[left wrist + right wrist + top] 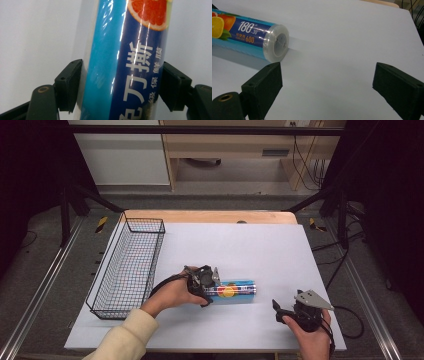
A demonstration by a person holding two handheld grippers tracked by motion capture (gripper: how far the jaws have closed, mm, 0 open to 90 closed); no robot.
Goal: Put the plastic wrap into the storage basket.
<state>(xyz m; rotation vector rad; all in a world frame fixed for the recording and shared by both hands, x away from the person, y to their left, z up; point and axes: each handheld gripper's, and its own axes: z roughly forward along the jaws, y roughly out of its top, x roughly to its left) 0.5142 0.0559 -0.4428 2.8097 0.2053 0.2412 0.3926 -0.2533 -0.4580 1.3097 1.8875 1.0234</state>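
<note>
High view puts the roll of cling film [232, 290] lying flat on the white table sheet [240, 245], right of the wire basket [127, 265], with the left gripper [206, 285] at its left end. Left gripper view has both pads against the roll's sides, clamped on it. Right gripper [282, 312] rests near the front edge, jaws wide apart and empty.

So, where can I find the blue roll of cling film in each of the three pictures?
High view: the roll lies on the white table, low centre, left gripper at its left end.
Left gripper view: the roll runs up the middle, between the jaws.
Right gripper view: upper left, clear end facing.
Shared landmark: the orange fruit print.
</note>
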